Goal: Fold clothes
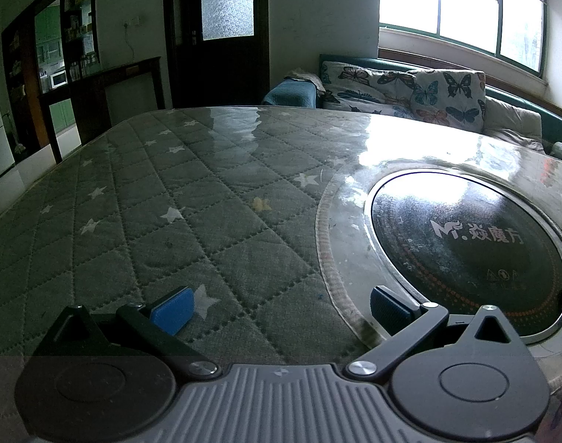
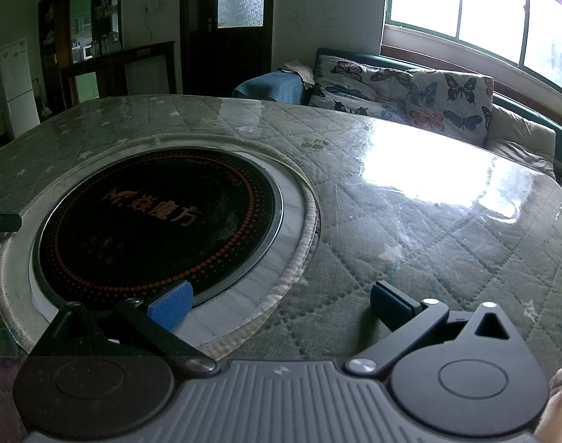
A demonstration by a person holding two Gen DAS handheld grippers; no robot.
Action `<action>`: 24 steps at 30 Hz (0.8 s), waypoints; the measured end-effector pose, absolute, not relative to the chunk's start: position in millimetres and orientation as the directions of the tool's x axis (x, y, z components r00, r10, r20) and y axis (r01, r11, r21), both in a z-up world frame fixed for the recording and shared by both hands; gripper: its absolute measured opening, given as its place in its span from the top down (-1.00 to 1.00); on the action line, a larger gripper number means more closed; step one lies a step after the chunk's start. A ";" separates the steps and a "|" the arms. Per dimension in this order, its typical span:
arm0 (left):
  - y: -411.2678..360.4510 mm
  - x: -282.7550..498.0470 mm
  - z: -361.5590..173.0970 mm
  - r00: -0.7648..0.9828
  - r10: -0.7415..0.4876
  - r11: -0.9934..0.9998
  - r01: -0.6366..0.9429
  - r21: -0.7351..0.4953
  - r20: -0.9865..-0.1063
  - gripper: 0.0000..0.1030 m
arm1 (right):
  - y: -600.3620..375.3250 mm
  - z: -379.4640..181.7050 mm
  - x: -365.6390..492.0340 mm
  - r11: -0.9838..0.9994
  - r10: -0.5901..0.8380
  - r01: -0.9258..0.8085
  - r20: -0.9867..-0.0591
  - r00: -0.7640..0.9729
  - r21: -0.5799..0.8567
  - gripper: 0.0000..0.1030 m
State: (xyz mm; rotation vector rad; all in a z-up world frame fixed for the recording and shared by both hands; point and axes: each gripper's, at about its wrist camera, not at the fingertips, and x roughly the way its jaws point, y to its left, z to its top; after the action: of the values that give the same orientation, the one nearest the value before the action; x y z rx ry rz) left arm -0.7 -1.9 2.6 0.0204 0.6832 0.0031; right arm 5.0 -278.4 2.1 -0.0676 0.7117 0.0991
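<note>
Left gripper (image 1: 281, 308) fingers (image 1: 172, 310) spread wide, nothing between them, low over the worktop (image 1: 170, 203): grey quilted star-print cover under clear glossy sheet. Round black cooktop (image 1: 469, 251) set into it at right, just ahead of the right finger. Butterfly-print sofa (image 1: 410, 92) beyond, under the window (image 1: 462, 3).

Dim interior, blown-out daylight from window (image 2: 480, 11), strong glare on glossy worktop (image 2: 421, 170), fisheye curvature and darkened corners, sharp focus.

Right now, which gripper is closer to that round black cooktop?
Right gripper: one finger overlaps the cooktop. The left gripper sits beside its edge, over the quilted cover.
</note>
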 end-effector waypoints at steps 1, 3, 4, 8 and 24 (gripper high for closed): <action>-0.7 -0.7 3.3 0.776 0.010 1.000 0.004 0.020 -0.631 -1.00 | -278.7 2.1 5.1 0.993 0.068 -0.114 -0.655 0.753 -0.028 -1.00; -0.2 -1.3 3.8 0.776 0.010 1.000 0.004 0.020 -0.631 -1.00 | -279.5 0.3 3.1 0.993 0.068 -0.114 -0.655 0.753 -0.028 -1.00; -0.1 -1.4 3.6 0.776 0.010 1.000 0.004 0.020 -0.631 -1.00 | -279.8 0.6 2.5 0.993 0.067 -0.114 -0.655 0.753 -0.028 -1.00; 0.0 -0.5 2.2 0.775 0.010 1.000 0.004 0.021 -0.631 -1.00 | -279.7 0.6 2.4 0.993 0.067 -0.114 -0.655 0.753 -0.028 -1.00; -0.9 -0.1 2.5 0.775 0.011 1.000 0.004 0.022 -0.632 -1.00 | -279.1 1.1 2.9 0.993 0.066 -0.114 -0.655 0.753 -0.031 -1.00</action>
State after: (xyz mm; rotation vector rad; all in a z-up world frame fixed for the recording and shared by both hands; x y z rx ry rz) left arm -0.1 -0.9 2.5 0.0228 0.6846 0.0034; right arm 2.9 -279.1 1.1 -0.0705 0.7122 0.0979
